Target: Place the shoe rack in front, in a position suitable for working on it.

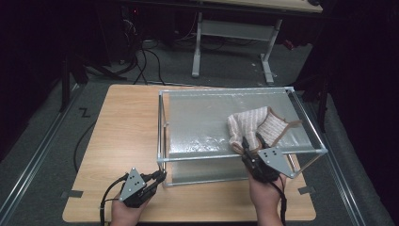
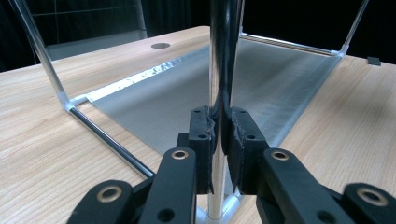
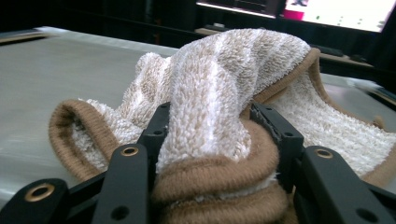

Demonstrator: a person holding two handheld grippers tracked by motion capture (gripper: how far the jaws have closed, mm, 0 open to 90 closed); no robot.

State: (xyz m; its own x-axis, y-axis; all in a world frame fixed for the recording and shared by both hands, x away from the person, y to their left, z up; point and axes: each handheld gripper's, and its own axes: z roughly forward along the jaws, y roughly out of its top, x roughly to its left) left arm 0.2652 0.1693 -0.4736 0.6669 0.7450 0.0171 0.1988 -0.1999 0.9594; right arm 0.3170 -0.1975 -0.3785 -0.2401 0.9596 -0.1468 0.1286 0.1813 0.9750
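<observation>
Right gripper (image 1: 248,145) is clamped on the towel (image 1: 256,126), right of centre atop the frame (image 1: 162,123); left gripper (image 1: 160,177) clamps its corner post (image 2: 223,56); the towel looks soft, light, limp, best gripped by its brown hem.

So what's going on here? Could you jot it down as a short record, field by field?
Setting: wooden table bearing a metal frame box with a silvery sheet on top
Left gripper: shut on a vertical post of the frame, at the box's near left corner
Right gripper: shut on a bunched towel
Towel: beige and white terry cloth with brown trim, lying on the silvery sheet toward its right side
Who works: a person, one gripper in each hand
</observation>
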